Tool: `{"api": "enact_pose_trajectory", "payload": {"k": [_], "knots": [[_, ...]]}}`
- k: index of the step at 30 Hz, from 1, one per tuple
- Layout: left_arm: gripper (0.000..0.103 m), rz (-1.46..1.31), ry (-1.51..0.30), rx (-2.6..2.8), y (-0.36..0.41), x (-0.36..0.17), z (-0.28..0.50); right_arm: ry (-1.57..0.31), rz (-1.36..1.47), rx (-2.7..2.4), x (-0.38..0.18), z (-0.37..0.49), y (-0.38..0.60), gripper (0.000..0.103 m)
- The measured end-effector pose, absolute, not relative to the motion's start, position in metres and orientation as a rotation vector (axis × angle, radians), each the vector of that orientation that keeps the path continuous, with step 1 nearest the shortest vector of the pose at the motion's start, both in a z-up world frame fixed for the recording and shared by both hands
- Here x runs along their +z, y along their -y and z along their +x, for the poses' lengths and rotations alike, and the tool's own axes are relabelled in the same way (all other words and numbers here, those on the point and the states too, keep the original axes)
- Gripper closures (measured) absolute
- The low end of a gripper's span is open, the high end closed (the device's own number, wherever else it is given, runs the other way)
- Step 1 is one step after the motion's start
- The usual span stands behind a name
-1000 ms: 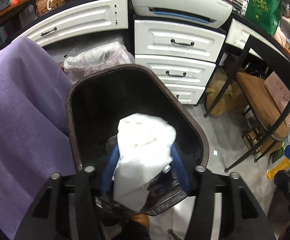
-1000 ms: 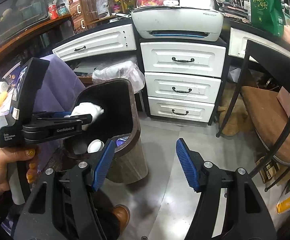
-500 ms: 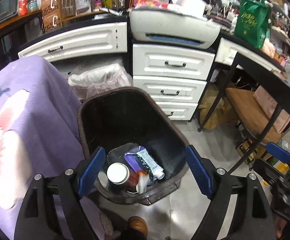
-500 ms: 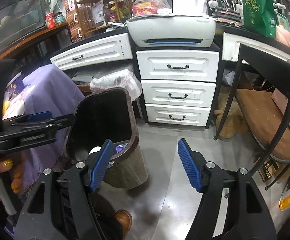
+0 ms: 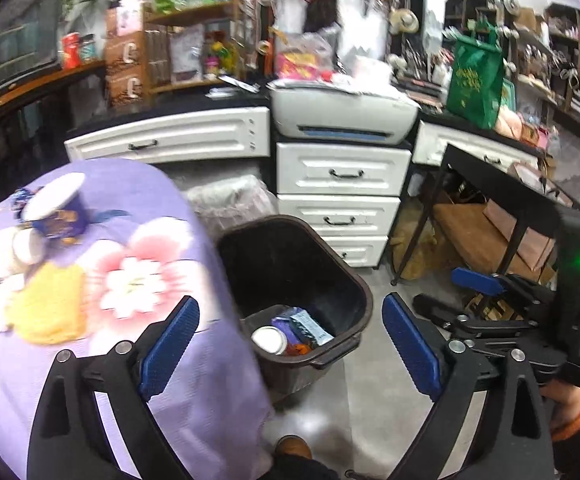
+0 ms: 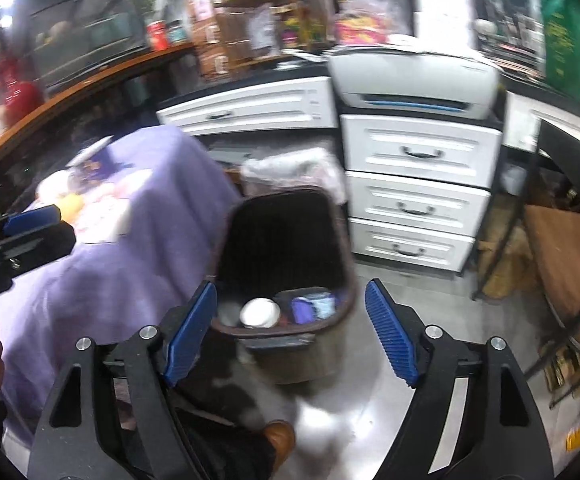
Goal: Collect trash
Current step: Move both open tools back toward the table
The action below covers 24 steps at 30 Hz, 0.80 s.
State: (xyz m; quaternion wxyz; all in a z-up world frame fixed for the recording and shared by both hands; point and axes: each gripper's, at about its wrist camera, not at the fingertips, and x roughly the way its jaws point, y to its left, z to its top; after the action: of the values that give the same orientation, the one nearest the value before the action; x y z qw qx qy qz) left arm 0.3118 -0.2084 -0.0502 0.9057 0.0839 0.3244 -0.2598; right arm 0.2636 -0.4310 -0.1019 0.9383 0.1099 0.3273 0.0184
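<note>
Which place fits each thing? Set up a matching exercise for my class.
Things:
1. purple cup
2. white lid
3. green bag
4. printer

Places:
A. on top of the white drawers
B. lying on the purple tablecloth
C. inside the dark bin
D. on the counter, right of the printer

Pairs: 1-B, 2-C, 3-D, 4-A

The left tongs point(image 5: 290, 344) stand wide with nothing between the blue pads, the jaws having just been opening. Mid-frame sits the dark bin point(image 5: 354, 300), a white lid point(image 5: 269, 339) and wrappers inside. A purple floral cloth point(image 5: 194, 380) fills the lower left, carrying a yellow sponge point(image 5: 46, 308).
</note>
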Motion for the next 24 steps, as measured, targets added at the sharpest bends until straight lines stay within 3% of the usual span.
{"api": "enact_pose_trajectory", "payload": {"k": [3,24], "knots": [[0.007,0.161,-0.647,-0.498,0.186,-0.039,0.308,-0.662,0.194,0.120,-0.092,0.274,0.405,0.025],[0.006,0.129,-0.617,-0.134,0.003,-0.012,0.304,-0.685,-0.009,0.507,-0.040,0.324,0.208,0.024]]}}
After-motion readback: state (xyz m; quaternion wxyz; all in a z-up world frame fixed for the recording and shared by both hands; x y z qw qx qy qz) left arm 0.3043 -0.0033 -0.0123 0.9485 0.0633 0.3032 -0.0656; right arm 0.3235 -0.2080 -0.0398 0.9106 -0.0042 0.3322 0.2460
